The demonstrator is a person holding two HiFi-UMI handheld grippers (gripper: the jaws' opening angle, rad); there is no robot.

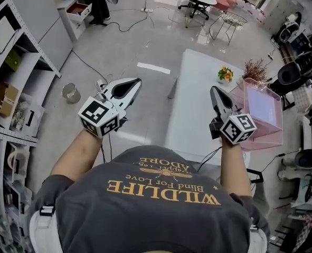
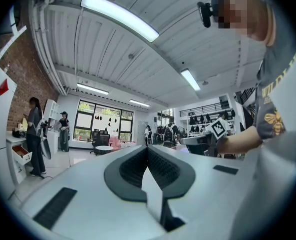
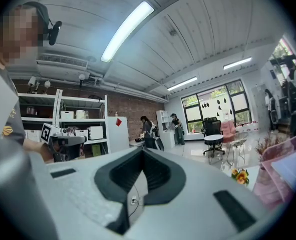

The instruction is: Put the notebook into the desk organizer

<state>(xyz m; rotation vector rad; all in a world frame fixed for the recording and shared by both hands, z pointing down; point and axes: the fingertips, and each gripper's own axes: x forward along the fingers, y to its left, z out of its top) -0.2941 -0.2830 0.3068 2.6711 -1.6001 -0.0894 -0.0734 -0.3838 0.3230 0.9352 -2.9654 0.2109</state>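
Observation:
A pink see-through desk organizer (image 1: 261,121) stands at the right edge of the white table (image 1: 192,115). A pale flat rectangle, apparently the notebook (image 1: 264,105), shows inside it. The organizer (image 3: 280,179) also appears at the right of the right gripper view. My left gripper (image 1: 138,81) is held up over the floor to the left of the table, its jaws together with nothing between them (image 2: 148,148). My right gripper (image 1: 214,90) hovers above the table near the organizer's left side, also shut and empty (image 3: 141,150).
A small flower arrangement (image 1: 225,74) and dried twigs (image 1: 256,67) sit at the table's far right. Metal shelving (image 1: 8,88) lines the left, with a bucket (image 1: 69,93) and cables on the floor. A round table with chairs (image 1: 200,1) stands far back.

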